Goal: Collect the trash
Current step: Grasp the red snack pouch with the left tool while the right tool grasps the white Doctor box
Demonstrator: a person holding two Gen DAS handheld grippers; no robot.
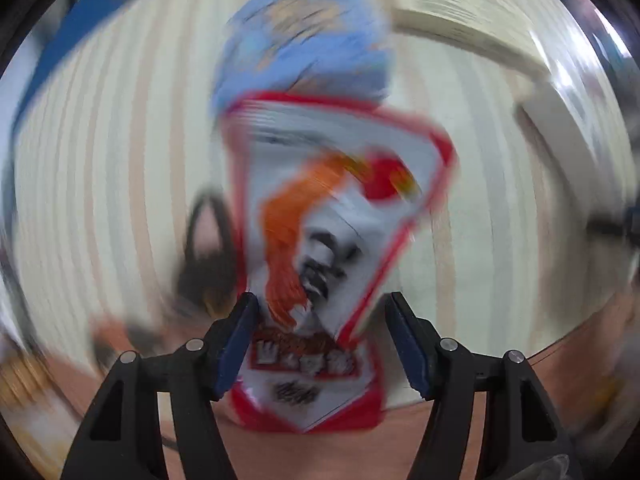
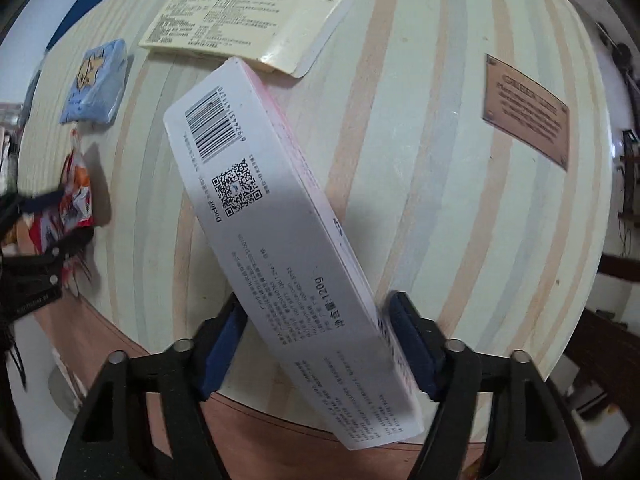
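My left gripper [image 1: 320,320] holds a red-and-white snack wrapper [image 1: 320,216] between its blue pads; the left wrist view is heavily motion-blurred. A light blue tissue pack [image 1: 304,44] lies on the table just beyond the wrapper. My right gripper [image 2: 316,320] is shut on a long white toothpaste box [image 2: 276,216] with a barcode and QR code, held tilted above the table. In the right wrist view the left gripper [image 2: 60,220] with the wrapper [image 2: 74,196] shows at the far left, near the tissue pack [image 2: 96,84].
The round table [image 2: 440,200] has pale striped wood. A cream printed card [image 2: 248,12] lies at the far side and a brown plaque [image 2: 528,112] at the right. The brown table edge and floor lie below the grippers.
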